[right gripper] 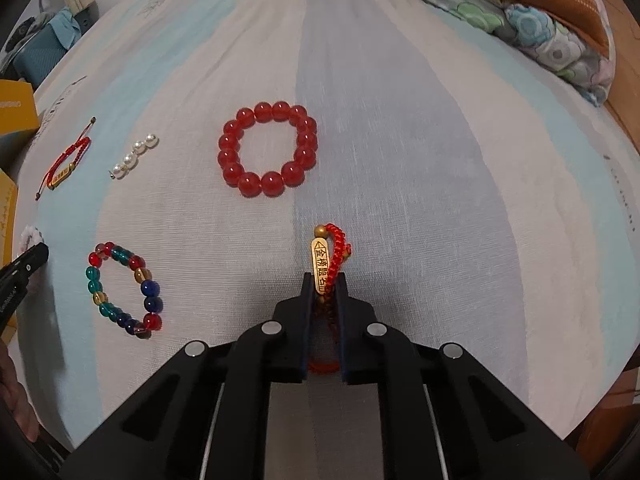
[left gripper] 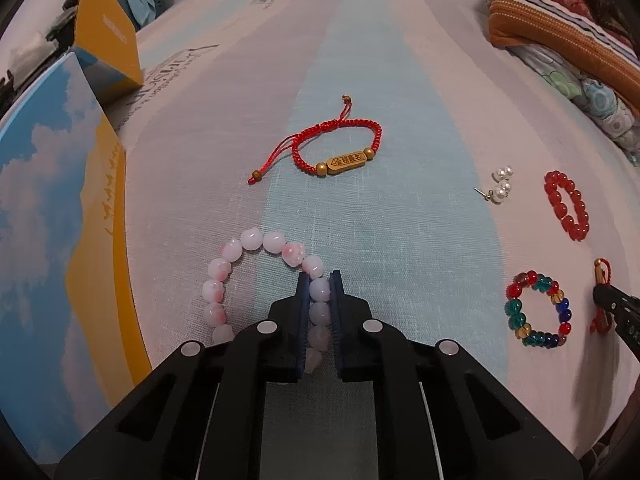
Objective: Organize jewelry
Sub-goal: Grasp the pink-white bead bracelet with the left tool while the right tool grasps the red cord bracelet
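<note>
My left gripper (left gripper: 320,280) is shut on a pink-and-white bead bracelet (left gripper: 240,270) that lies on the striped bedsheet (left gripper: 400,240). My right gripper (right gripper: 325,280) is shut on a red braided cord bracelet with a gold tag (right gripper: 322,260), held upright between the jaws. A second red cord bracelet with a gold tag (left gripper: 338,148) lies ahead of the left gripper. A red bead bracelet (right gripper: 268,150), a multicoloured glass bead bracelet (right gripper: 124,292) and pearl earrings (right gripper: 134,156) lie on the sheet.
An open yellow-and-blue box (left gripper: 60,220) with its raised lid (left gripper: 108,36) stands at the left. Folded bedding and an orange striped cushion (left gripper: 560,24) sit at the back right. The right gripper's tip (left gripper: 612,304) shows at the left wrist view's right edge.
</note>
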A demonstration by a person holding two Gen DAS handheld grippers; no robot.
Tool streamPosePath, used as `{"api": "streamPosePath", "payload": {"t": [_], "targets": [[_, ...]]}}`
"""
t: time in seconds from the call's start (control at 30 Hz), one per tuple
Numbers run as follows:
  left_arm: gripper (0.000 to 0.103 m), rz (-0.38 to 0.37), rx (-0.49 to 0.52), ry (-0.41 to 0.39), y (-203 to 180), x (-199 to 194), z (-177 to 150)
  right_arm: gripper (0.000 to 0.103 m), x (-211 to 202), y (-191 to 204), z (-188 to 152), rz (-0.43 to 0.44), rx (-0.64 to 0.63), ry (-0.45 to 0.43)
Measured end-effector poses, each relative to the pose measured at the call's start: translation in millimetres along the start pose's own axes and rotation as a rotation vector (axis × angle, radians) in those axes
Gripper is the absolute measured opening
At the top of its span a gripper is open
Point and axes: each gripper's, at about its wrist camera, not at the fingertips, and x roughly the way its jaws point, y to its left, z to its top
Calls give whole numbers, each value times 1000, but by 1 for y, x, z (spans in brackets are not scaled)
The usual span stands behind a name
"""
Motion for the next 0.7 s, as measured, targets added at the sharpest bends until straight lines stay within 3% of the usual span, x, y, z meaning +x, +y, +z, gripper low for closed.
{"api": "streamPosePath", "payload": {"t": [0.37, 0.7], "targets": [[9, -36, -7, -34, 2, -18, 0, 9, -15, -5, 3, 18, 22, -83], [9, -50, -6, -48, 5, -28, 1, 9, -17, -5, 4, 14, 23, -93]]}}
